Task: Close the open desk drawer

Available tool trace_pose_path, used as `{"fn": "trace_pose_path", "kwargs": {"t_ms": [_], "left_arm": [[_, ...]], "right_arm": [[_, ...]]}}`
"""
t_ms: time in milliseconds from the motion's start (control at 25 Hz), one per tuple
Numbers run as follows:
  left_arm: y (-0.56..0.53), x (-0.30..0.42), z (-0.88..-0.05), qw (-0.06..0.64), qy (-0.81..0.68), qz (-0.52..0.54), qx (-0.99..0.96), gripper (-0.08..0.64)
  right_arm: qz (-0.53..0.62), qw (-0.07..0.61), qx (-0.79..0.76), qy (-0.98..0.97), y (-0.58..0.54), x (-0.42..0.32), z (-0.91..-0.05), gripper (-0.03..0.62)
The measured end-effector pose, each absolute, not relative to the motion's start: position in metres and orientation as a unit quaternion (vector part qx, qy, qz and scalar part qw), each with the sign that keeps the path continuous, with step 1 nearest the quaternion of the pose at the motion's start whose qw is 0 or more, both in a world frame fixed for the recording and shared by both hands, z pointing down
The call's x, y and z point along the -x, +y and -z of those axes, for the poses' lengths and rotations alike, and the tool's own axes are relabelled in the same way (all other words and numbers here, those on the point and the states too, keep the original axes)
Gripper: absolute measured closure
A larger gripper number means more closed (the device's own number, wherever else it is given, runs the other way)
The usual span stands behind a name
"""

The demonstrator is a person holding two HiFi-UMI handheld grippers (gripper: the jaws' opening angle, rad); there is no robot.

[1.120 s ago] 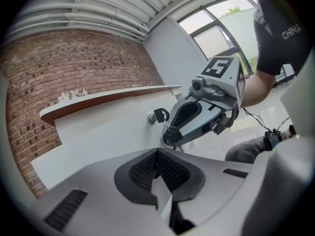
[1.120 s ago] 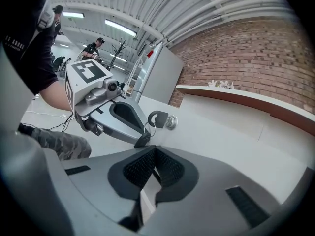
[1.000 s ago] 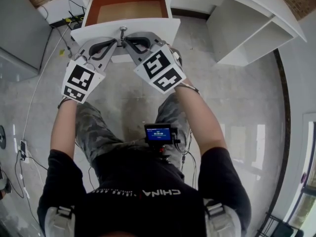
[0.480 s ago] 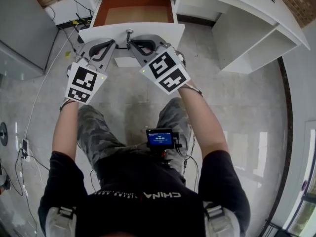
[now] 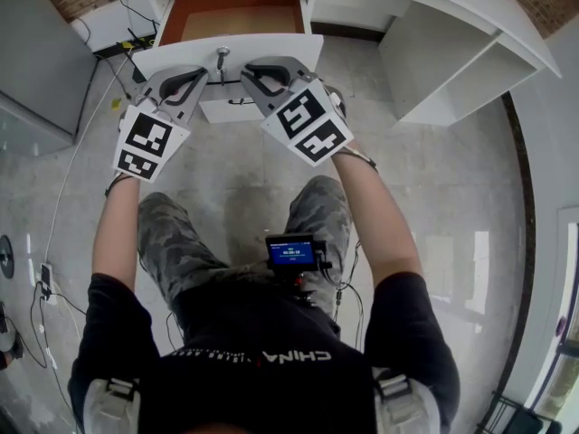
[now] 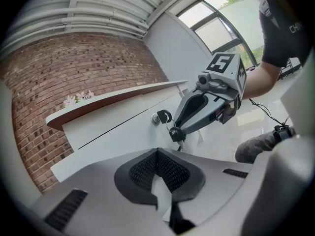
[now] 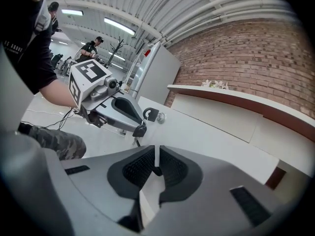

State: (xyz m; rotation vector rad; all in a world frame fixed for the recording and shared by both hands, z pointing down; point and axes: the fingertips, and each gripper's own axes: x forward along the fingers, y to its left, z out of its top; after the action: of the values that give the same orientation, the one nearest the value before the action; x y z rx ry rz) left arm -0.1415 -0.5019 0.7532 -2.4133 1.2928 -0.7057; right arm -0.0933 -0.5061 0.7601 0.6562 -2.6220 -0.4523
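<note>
Head view, drawer: the drawer (image 5: 231, 14) stands pulled out of the white desk (image 5: 434, 7), its brown bottom bare.
Head view, tongs: the left gripper (image 5: 208, 74) and right gripper (image 5: 244, 69) tips sit at the drawer front (image 5: 280, 51), one on each side of the lock (image 5: 222, 54). I cannot tell whether they touch it.
Left gripper view, jaws: pressed together, with nothing between them. A key (image 6: 162, 116) hangs in the lock just ahead.
Right gripper view, jaws: pressed together on nothing, a thin slit showing between the pads.
Risk, slip: the front looks smooth, so narrow tips could skate off under a push.
Risk, key: a tip drifting inward could knock or bend the key.
Risk, skew: uneven pressure from the two sides could cock the drawer so it binds.
Surface: pale, glossy floor (image 5: 235, 170), with cables (image 5: 43, 278) at the left.
Room: brick wall (image 6: 74, 68) behind the desk, with windows beyond.
</note>
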Motion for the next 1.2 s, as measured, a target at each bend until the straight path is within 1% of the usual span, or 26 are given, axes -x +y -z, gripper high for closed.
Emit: {"fn": "trace_pose_path", "kwargs": {"t_ms": [280, 640, 840, 1200], "left_arm": [[-0.518, 0.151, -0.752, 0.148, 0.466, 0.244, 0.838, 0.548], [-0.540, 0.169, -0.761, 0.135, 0.470, 0.259, 0.833, 0.548], [-0.565, 0.168, -0.759, 0.148, 0.472, 0.272, 0.826, 0.548], [-0.600, 0.179, -0.766, 0.149, 0.483, 0.278, 0.817, 0.548]], "right_arm": [[0.139, 0.185, -0.257, -0.938, -0.526, 0.095, -0.755, 0.574], [0.134, 0.208, -0.269, -0.931, -0.552, 0.102, -0.762, 0.577], [0.150, 0.218, -0.277, -0.924, -0.578, 0.105, -0.760, 0.577], [0.135, 0.225, -0.284, -0.922, -0.610, 0.122, -0.771, 0.577]]}}
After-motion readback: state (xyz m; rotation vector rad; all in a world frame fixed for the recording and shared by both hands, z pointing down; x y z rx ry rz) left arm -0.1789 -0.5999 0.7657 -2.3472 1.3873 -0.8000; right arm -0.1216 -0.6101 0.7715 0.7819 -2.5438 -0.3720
